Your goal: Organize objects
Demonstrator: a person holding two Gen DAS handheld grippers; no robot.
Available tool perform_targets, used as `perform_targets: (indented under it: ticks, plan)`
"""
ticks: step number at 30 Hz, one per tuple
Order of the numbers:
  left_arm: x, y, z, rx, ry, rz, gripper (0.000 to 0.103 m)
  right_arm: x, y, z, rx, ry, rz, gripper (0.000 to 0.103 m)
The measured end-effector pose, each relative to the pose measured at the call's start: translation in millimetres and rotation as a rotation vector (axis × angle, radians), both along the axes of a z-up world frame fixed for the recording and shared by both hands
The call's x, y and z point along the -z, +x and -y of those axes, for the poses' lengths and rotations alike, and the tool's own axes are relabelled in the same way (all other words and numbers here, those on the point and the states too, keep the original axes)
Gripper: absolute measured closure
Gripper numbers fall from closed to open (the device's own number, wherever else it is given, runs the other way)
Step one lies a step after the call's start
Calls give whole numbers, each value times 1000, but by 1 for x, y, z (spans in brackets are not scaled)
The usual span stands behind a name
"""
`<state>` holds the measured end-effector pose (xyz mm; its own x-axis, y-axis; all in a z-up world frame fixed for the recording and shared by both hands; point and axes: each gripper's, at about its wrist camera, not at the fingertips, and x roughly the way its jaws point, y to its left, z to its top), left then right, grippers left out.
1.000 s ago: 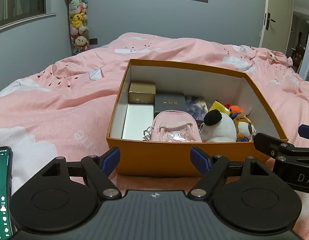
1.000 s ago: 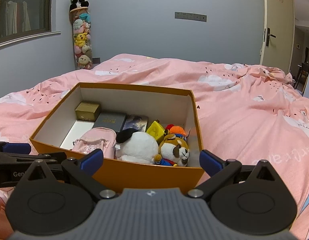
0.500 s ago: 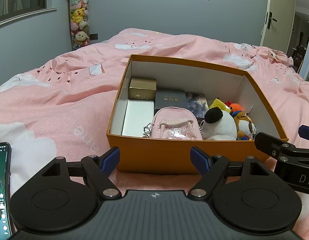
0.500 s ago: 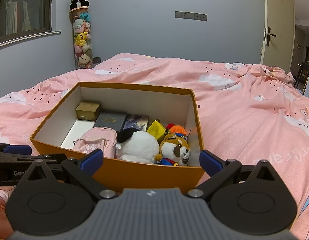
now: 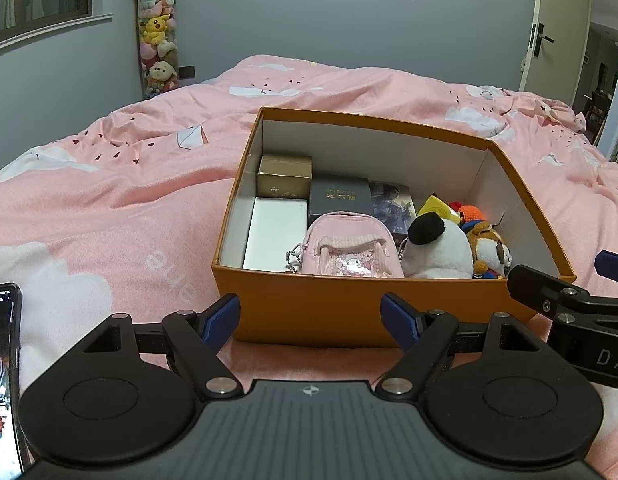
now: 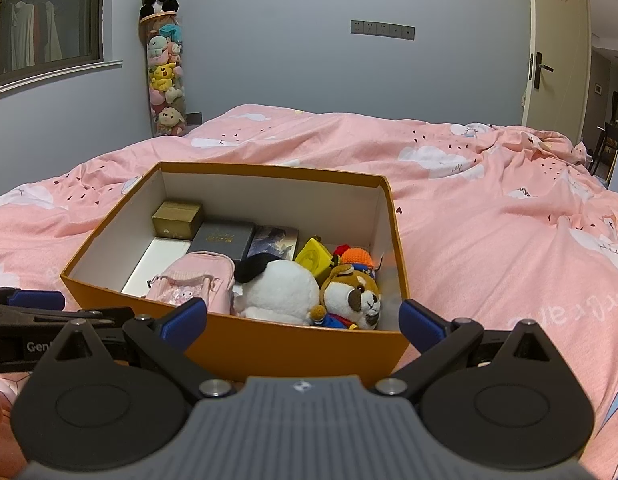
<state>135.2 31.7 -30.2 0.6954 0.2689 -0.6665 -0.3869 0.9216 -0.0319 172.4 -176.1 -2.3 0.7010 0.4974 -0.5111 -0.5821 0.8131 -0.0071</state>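
Note:
An orange box (image 5: pixel 317 308) (image 6: pixel 269 348) stands on the pink bed. It holds a gold box (image 5: pixel 285 176), a white box (image 5: pixel 275 232), a dark box (image 5: pixel 339 198), a picture card (image 5: pixel 393 204), a pink mini backpack (image 5: pixel 347 246) (image 6: pixel 193 280), a white and black plush (image 5: pixel 437 246) (image 6: pixel 281 288), a brown dog plush (image 6: pixel 355 296) and a yellow toy (image 6: pixel 313 258). My left gripper (image 5: pixel 311 316) is open and empty just before the box's near wall. My right gripper (image 6: pixel 303 318) is open and empty at the box's near right corner.
A phone (image 5: pixel 3 372) with a lit screen lies at the left edge. A tall clear tube of plush toys (image 6: pixel 165 68) stands by the far wall. A door (image 6: pixel 557 52) is at the right. The pink duvet (image 6: pixel 489 208) spreads around the box.
Both grippers have lifted and drawn back a little, so the box sits slightly lower and farther in view. The jaws stay open. Nothing in the box has moved.

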Motion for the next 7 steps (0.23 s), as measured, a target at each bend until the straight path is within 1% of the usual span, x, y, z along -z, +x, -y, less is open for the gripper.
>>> perform_targets:
  ticks: [7]
  plan:
    - [0,-1,1,0,4,4,10,0,-1,0,0,-1,-1,1]
